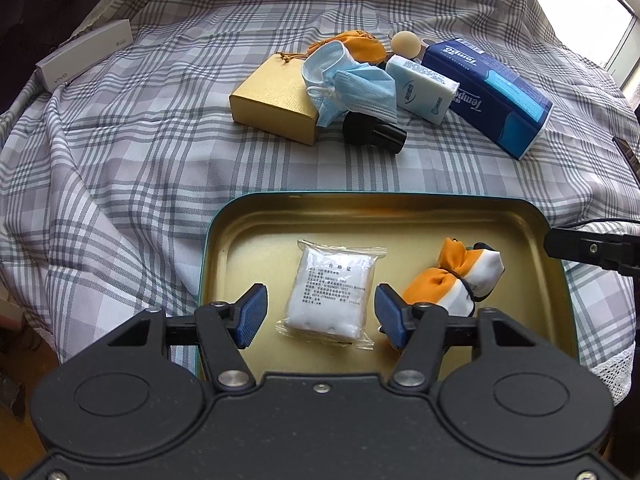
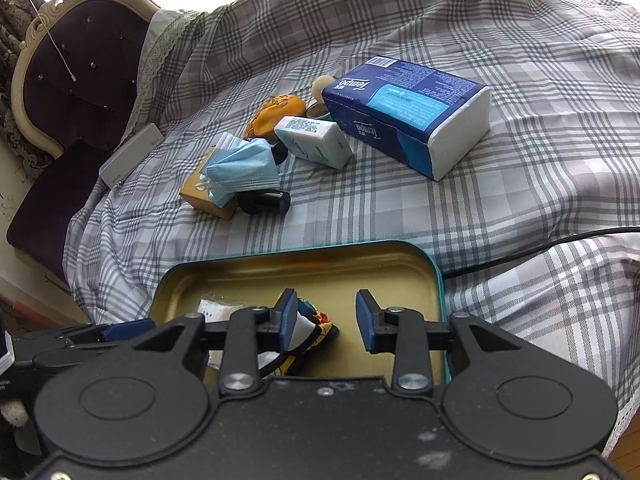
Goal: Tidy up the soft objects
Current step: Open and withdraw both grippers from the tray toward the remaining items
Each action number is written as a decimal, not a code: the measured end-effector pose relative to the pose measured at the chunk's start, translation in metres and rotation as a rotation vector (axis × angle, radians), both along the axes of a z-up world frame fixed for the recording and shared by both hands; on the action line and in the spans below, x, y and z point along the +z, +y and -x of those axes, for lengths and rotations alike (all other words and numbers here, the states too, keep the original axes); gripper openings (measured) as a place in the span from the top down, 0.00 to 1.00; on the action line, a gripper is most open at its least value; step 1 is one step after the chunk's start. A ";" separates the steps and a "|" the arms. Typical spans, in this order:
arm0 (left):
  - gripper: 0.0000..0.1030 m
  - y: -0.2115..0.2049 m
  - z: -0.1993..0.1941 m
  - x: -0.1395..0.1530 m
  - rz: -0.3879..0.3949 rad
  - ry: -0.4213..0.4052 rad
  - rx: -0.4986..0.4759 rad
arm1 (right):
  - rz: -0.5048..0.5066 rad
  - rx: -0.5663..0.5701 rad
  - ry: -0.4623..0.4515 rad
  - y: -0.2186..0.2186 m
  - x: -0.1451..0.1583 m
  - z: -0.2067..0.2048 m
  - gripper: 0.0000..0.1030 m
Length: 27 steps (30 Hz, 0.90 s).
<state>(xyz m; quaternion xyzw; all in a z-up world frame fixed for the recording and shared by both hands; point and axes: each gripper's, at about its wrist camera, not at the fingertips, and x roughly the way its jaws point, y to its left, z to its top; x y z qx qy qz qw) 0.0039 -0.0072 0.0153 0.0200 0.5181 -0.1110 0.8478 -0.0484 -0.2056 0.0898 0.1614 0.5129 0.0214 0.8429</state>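
Tin tray (image 1: 420, 210) holds a cotton packet (image 1: 330, 286) and tied cloth bundle (image 1: 452, 280). Face mask (image 1: 352, 84), orange pouch (image 1: 360, 46) and tissue packs (image 1: 422, 88) remain on the bed. Left gripper (image 1: 320, 316) and right gripper (image 2: 326, 320) both gape, holding nothing.

"Tempo" stands on the blue tissue pack (image 1: 490, 94), "vivo" on the white box (image 1: 84, 54).

Brightness: daylight, evenly bright over the plaid cloth (image 1: 160, 140).
Source: blown-out window (image 1: 616, 0) far right in the left view; white glare far left in the right view.
Shadows: soft, short, under the objects.
Glare: sheen on the gold tray (image 1: 400, 220) floor.
Distortion: strong fisheye bending, dark corners.
Focus: sharp throughout.
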 end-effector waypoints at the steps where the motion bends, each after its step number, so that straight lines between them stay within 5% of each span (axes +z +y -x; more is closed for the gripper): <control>1: 0.45 0.000 0.000 -0.001 -0.002 0.006 0.000 | 0.003 0.009 0.006 0.002 -0.001 0.000 0.68; 11: 0.45 -0.004 0.000 -0.009 -0.014 0.076 -0.017 | 0.039 0.085 0.071 0.014 -0.009 0.002 0.58; 27: 0.46 -0.008 -0.011 -0.010 -0.021 0.163 -0.081 | 0.032 0.196 0.204 0.018 -0.017 -0.002 0.58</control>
